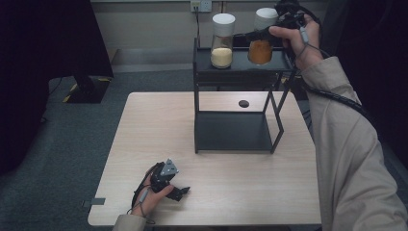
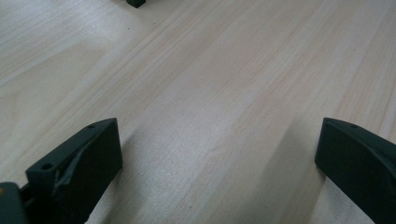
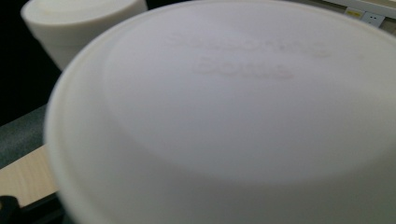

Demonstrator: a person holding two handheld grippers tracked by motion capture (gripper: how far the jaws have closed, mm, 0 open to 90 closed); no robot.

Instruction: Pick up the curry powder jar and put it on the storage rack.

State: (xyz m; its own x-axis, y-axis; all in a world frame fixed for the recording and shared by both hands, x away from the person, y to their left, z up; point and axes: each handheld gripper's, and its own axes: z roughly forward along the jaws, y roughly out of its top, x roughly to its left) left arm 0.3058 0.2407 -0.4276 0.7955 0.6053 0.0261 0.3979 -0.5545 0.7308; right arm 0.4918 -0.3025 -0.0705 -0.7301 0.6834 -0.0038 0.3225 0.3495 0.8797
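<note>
Right gripper [image 1: 257, 34] clamps the orange jar [image 1: 260, 50] on the shelf's [image 1: 240, 67] top tier, at one o'clock. Left gripper [image 1: 180, 191] rests open on the table [image 1: 144, 144], at seven o'clock.

The pale wood-grain surface [image 2: 224, 84] looks smooth and matt. The black metal two-tier rack [image 1: 234, 131] is matt. The clear glass jar of orange powder [image 1: 260, 50] shines slightly; its white plastic lid [image 3: 224, 116] looks smooth, satin, with faint embossed lettering.

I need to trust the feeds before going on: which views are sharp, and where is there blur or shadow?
High view: evenly lit, sharp, dark at both upper corners. Left gripper view: crisp table grain, soft shadows beside the fingers. Right gripper view: the white lid sits too close, blurred, its raised lettering barely readable.
</note>
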